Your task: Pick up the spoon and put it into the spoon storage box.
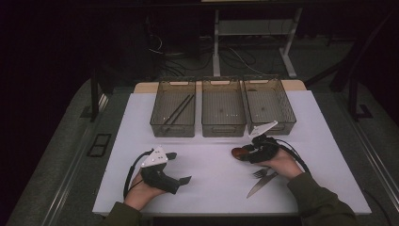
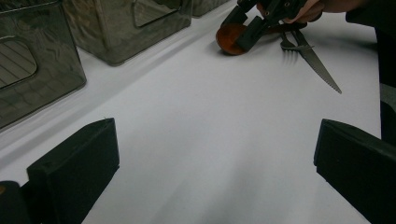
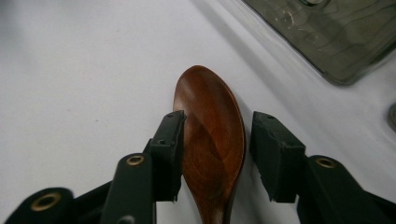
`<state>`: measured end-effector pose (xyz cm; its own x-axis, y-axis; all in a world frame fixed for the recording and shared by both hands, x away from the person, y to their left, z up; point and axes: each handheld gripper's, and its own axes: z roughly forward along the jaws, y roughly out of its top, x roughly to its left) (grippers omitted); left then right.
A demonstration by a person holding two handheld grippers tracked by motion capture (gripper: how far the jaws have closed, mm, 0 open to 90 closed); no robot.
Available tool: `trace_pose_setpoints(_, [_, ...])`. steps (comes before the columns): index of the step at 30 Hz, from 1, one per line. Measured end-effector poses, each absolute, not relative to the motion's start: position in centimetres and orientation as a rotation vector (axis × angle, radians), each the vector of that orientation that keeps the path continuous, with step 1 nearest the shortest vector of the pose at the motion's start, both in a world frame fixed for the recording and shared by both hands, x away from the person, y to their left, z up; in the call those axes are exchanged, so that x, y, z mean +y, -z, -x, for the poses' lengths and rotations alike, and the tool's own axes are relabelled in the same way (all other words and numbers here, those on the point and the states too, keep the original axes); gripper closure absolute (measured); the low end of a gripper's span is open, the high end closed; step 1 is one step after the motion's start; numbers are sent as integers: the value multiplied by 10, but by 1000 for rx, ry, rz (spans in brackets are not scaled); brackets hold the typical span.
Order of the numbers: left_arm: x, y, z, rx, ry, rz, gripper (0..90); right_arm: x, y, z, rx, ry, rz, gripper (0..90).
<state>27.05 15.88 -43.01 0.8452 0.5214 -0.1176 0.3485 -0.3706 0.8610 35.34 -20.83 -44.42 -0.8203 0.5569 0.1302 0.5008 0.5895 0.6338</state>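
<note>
A dark red-brown wooden spoon (image 3: 210, 130) lies on the white table (image 1: 211, 188), right of centre, its bowl (image 1: 238, 153) pointing left. My right gripper (image 1: 243, 153) straddles that bowl. In the right gripper view the left pad (image 3: 170, 154) sits against the bowl's edge. The right pad (image 3: 273, 156) stands a narrow gap away, so the jaws are open around the spoon. From the left gripper view the spoon (image 2: 229, 37) and the right gripper (image 2: 243, 32) show at the top. My left gripper (image 1: 179, 167) rests at the front left, wide open with nothing between its jaws (image 2: 215, 158).
A metal fork (image 1: 259, 173) and a serrated knife (image 1: 261, 183) lie just under the right hand. Three smoky clear bins stand in a row at the back: the left one (image 1: 172, 128) holds black chopsticks (image 1: 179, 113), then the middle (image 1: 223, 128) and right (image 1: 282, 123) bins.
</note>
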Motion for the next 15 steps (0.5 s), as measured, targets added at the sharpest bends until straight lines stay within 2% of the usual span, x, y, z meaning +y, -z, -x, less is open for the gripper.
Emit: trace_pose_setpoints(15, [158,430,-270,634,-211,-1998,0,-203,443,-349,2787,-1044,-834,749])
